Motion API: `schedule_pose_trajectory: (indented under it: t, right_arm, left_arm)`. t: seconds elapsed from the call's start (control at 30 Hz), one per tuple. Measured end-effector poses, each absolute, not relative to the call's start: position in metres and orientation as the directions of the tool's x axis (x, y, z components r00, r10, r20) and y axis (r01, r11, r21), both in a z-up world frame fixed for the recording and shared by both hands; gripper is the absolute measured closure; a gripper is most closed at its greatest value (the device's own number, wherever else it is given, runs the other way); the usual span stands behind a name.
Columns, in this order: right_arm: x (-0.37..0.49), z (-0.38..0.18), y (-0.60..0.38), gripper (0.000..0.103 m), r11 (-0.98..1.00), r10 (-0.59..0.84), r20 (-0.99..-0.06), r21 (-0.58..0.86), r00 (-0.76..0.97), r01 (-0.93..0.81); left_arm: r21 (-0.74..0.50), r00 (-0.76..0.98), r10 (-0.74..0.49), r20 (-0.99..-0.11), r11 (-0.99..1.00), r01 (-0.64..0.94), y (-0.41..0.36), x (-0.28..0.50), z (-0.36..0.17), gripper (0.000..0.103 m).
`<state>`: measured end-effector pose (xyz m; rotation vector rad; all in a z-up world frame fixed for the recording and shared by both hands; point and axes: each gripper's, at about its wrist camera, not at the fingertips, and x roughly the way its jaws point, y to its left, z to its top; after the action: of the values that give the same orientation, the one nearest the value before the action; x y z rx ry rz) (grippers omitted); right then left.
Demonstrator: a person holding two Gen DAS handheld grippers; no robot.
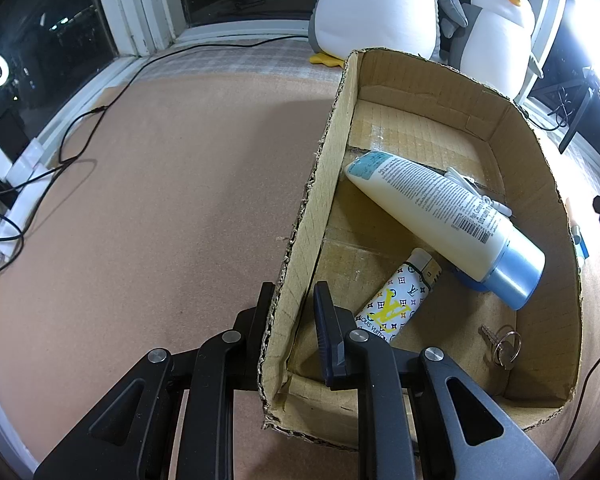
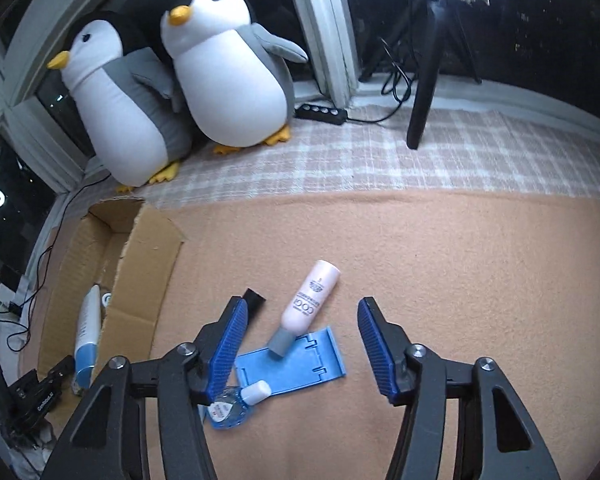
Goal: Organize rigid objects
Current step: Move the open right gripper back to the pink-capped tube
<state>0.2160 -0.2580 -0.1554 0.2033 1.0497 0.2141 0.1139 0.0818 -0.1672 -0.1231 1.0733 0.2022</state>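
Observation:
My left gripper [image 1: 294,312] is shut on the near left wall of an open cardboard box [image 1: 540,184], one finger outside and one inside. In the box lie a cream tube with a blue cap [image 1: 440,216], a white patterned lighter [image 1: 396,300] and a key on a ring [image 1: 502,344]. My right gripper [image 2: 301,302] hangs open above the pink mat, with nothing touching its blue pads. Under it a pink bottle with a grey cap [image 2: 308,300] lies partly on a flat blue stand [image 2: 300,364]. A small clear blue bottle [image 2: 232,408] and a small black piece [image 2: 255,300] lie by the left finger.
Two plush penguins [image 2: 228,76] stand on the checked cloth by the window, behind the box [image 2: 140,280]. A black tripod leg [image 2: 422,100] and a power strip [image 2: 320,112] are at the back. Cables [image 1: 72,152] trail along the mat's left edge.

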Motion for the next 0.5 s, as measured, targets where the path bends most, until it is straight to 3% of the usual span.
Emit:
schedule_pose_trajectory:
  t: [0.5]
  right_arm:
    - [0.246, -0.182, -0.249, 0.073, 0.968, 0.247, -0.895, 0.243, 0.371, -0.059]
  left_arm:
    - [-0.001, 0.461, 0.105, -0.881, 0.975, -0.223, 0.082, 0.114, -0.167, 0.086]
